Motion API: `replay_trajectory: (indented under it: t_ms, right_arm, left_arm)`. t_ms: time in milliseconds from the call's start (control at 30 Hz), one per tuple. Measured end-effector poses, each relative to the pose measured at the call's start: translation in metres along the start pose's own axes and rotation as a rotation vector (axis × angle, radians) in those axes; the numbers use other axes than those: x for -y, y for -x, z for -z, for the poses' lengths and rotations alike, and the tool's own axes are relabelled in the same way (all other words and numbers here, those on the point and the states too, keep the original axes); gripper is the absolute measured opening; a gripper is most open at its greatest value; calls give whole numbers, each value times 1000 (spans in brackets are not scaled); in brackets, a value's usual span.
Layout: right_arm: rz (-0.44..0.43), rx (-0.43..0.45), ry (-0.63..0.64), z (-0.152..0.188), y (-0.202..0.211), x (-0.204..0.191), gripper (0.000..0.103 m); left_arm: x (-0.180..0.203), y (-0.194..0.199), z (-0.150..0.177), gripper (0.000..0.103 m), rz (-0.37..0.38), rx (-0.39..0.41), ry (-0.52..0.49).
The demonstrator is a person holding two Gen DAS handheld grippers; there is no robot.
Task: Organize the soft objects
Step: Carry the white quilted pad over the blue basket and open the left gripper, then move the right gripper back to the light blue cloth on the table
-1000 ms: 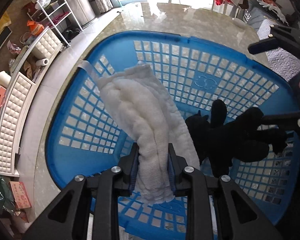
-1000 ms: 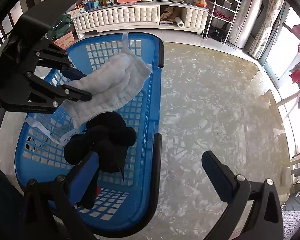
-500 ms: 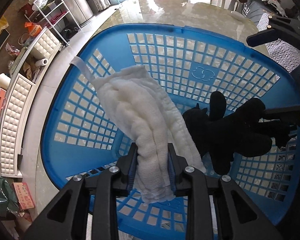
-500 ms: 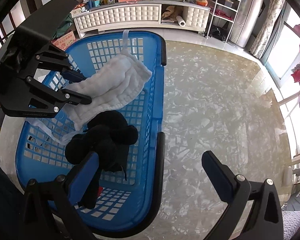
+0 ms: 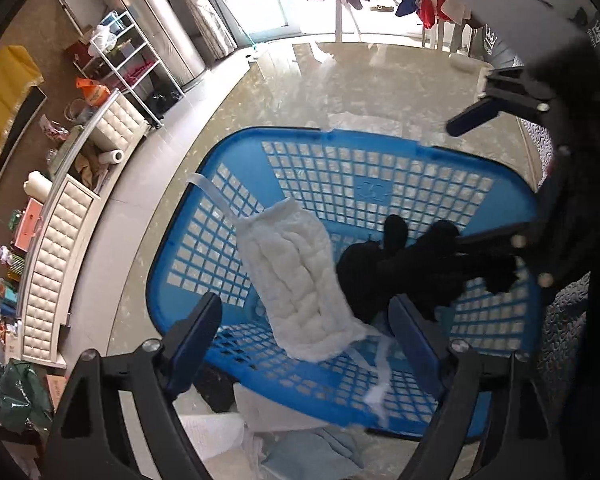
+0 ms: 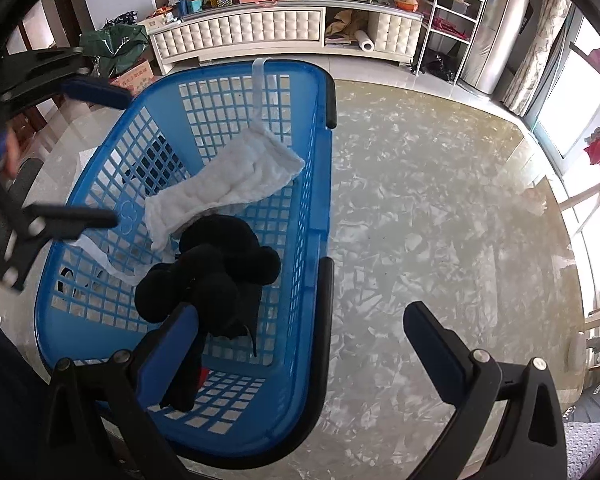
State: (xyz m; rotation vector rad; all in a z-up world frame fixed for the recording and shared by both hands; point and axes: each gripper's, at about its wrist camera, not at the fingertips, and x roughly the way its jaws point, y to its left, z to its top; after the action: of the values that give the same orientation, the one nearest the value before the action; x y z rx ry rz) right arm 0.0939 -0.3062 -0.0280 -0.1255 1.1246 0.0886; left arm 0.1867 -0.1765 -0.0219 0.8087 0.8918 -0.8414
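White quilted cloth pad (image 5: 300, 284) lies in blue lattice plastic basket (image 5: 380, 140) beside black plush toy (image 6: 216, 264); our left gripper (image 5: 304, 316) and right gripper (image 6: 300, 344) gape, grasping nothing.

The black soft toy (image 6: 216, 272) is hiding one end of the white cloth (image 6: 224, 188). Motion blur is smearing the left gripper (image 6: 92, 152), and the frame edge is cropping its body. The basket (image 5: 188, 248) is covering cloths beneath it.
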Motion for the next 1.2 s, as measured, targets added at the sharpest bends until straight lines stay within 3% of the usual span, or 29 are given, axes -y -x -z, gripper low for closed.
replay_trajectory:
  t_ms: [233, 400, 567, 600, 833, 1033, 1200]
  right_arm:
    - [7, 21, 9, 7, 7, 0, 103]
    - [-26, 100, 12, 9, 30, -3, 103]
    - [-54, 160, 23, 7, 48, -11, 103]
    - [-55, 168, 27, 7, 50, -13, 103]
    - [-119, 178, 5, 8, 60, -34, 103]
    - [-115, 188, 29, 5, 70, -65, 103]
    - [-117, 186, 77, -1, 71, -92, 103]
  left_arm:
    - [14, 25, 9, 84, -38, 13, 58]
    - [19, 42, 27, 84, -91, 54, 155]
    - [24, 62, 41, 97, -89, 141, 224]
    - [26, 66, 47, 103, -86, 158, 244]
    - [34, 78, 80, 103, -79, 199, 304]
    - [26, 92, 110, 103, -53, 234, 370]
    - [21, 102, 142, 103, -104, 272, 391]
